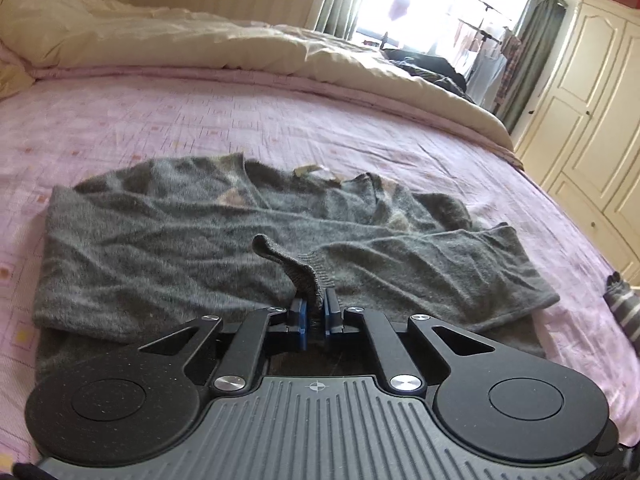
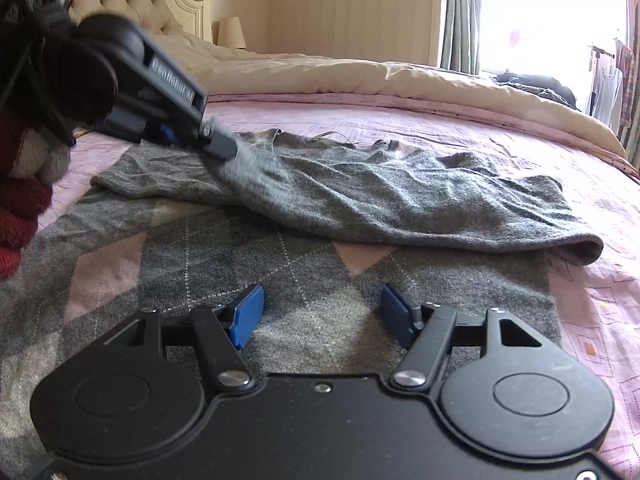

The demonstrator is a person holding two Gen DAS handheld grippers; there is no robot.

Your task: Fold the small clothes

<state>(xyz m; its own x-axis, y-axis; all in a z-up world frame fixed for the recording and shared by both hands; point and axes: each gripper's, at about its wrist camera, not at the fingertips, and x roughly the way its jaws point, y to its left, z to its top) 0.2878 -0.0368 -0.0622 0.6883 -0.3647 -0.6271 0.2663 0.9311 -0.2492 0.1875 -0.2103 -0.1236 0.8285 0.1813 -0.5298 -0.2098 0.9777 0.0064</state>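
A grey knit sweater [image 1: 180,236] with a pink and grey argyle front [image 2: 280,280] lies on the pink bedsheet [image 1: 280,120]. Its sleeve [image 2: 400,208] is folded across the body. My left gripper [image 1: 315,308] is shut on the sleeve's ribbed cuff [image 1: 296,272] and holds it just above the sweater. The left gripper also shows in the right wrist view [image 2: 224,144], at the upper left, with the cuff in it. My right gripper [image 2: 320,312] is open and empty, low over the argyle front.
A cream duvet [image 1: 200,40] is bunched along the far side of the bed. Dark clothes [image 1: 432,68] lie at the far corner near the window. A cream wardrobe [image 1: 580,100] stands to the right. A striped sock [image 1: 624,312] lies at the right edge.
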